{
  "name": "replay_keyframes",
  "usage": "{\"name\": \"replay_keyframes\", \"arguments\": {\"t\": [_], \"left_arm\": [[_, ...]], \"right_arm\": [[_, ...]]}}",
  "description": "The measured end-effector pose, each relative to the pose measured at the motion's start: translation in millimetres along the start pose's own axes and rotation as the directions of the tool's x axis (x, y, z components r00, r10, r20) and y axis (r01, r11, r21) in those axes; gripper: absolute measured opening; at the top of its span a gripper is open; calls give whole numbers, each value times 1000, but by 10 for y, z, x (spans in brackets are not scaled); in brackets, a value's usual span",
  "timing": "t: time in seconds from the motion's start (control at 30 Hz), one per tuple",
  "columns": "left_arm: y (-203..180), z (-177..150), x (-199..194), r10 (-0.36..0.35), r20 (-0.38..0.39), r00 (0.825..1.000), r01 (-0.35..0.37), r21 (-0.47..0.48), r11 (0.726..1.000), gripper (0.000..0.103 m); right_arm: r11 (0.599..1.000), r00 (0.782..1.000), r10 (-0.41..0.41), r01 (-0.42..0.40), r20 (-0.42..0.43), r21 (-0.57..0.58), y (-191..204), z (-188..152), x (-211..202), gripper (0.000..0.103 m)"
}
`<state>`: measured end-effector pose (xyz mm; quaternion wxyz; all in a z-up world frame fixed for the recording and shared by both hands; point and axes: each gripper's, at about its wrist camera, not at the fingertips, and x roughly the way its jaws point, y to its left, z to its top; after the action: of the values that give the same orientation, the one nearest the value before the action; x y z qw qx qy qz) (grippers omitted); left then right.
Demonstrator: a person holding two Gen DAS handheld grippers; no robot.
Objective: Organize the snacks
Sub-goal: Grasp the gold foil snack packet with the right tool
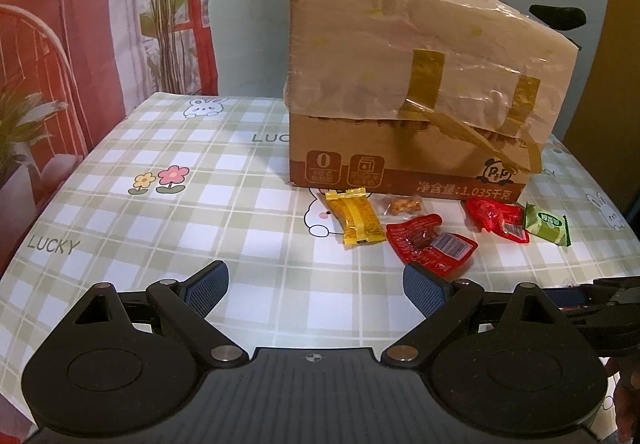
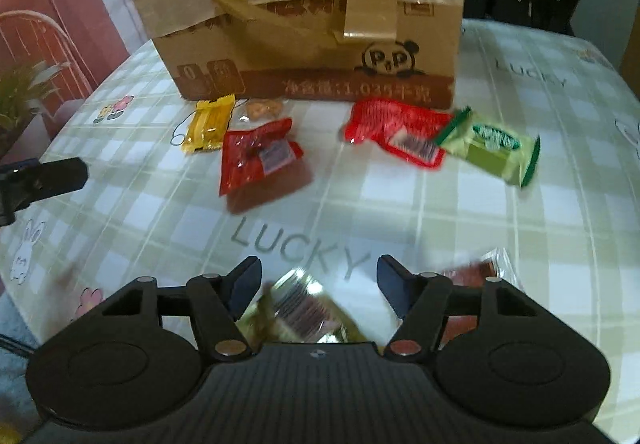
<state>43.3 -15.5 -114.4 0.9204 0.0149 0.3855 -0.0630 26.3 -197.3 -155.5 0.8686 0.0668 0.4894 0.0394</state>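
Observation:
Several snack packets lie in front of a taped cardboard box [image 1: 400, 104] [image 2: 304, 4]: a yellow one [image 1: 356, 222] [image 2: 208, 124], a small clear pack of nuts [image 1: 403, 204], two red ones [image 1: 430, 248] [image 1: 498, 220] [image 2: 256, 160] [image 2: 396, 128], and a green one [image 1: 546, 224] [image 2: 488, 148]. My left gripper [image 1: 316, 284] stands open and empty over the cloth, short of the nearer red packet. My right gripper [image 2: 319, 280] points down with its jaws apart around a blurred shiny gold packet [image 2: 308, 308]. The packet sits near the left finger [image 2: 246, 280], with a gap to the right one. A reddish packet [image 2: 476, 272] lies beside it.
The checked tablecloth [image 1: 180, 228] with "LUCKY" print covers the table, which drops off at the left and right edges. A red backdrop and plants [image 1: 160, 4] stand at the left, black stands behind the box. The left gripper's finger [image 2: 44, 176] shows in the right wrist view.

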Motion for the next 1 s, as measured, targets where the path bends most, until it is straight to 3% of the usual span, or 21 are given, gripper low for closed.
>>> {"name": "replay_keyframes", "arguments": {"t": [0.33, 0.67, 0.87, 1.0], "left_arm": [[1, -12, -1, -2, -10, 1000, 2, -3, 1000, 95], [16, -65, 12, -6, -39, 999, 6, -3, 1000, 95], [8, -78, 11, -7, -45, 999, 8, 2, 1000, 95], [15, -86, 37, -6, -58, 998, 6, -5, 1000, 95]], "right_arm": [[1000, 994, -24, 24, 105, 2, -64, -63, -222, 67], [989, 994, -21, 36, 108, -145, 72, -395, -357, 67], [976, 996, 4, 15, 88, -216, 227, -465, -336, 74], [945, 996, -2, 31, 89, -326, 265, -498, -374, 80]]}}
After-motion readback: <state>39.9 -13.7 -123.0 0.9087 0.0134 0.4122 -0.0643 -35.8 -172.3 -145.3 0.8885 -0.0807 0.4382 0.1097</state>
